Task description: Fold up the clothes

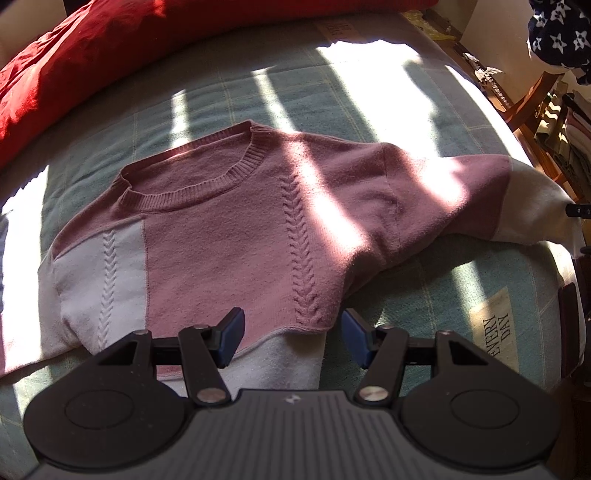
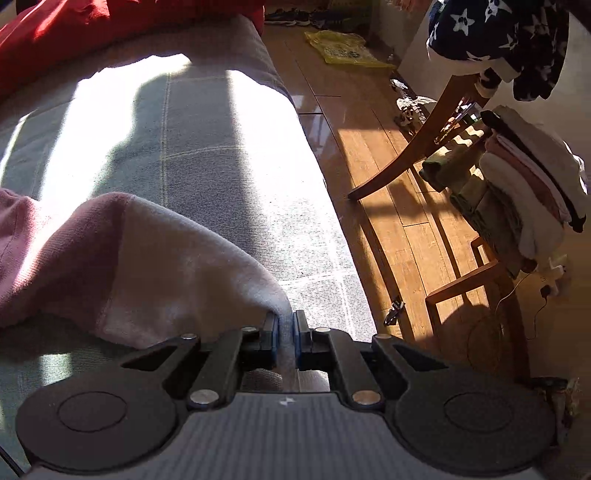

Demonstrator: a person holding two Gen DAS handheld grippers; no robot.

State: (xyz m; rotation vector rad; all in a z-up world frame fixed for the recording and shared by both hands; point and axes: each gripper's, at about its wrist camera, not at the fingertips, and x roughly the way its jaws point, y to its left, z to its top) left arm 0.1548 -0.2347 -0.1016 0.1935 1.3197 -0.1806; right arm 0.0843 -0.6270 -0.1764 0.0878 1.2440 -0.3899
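Note:
A pink and white knit sweater (image 1: 229, 229) lies flat, front up, on a pale green checked bed cover (image 1: 443, 288). Its right sleeve (image 1: 480, 199) stretches toward the bed's right edge. My left gripper (image 1: 293, 338) hovers open over the sweater's lower hem, nothing between its blue pads. In the right wrist view, my right gripper (image 2: 285, 330) is shut on the white cuff end of the sleeve (image 2: 177, 266), which rises off the bed cover (image 2: 221, 147) and drapes left from the jaws.
A red blanket (image 1: 74, 55) lies along the far side of the bed. Right of the bed is wooden floor (image 2: 369, 166) with a wooden chair (image 2: 424, 147), a stack of folded clothes (image 2: 524, 184) and a star-patterned garment (image 2: 498, 33). A yellow bag (image 2: 343, 48) lies on the floor.

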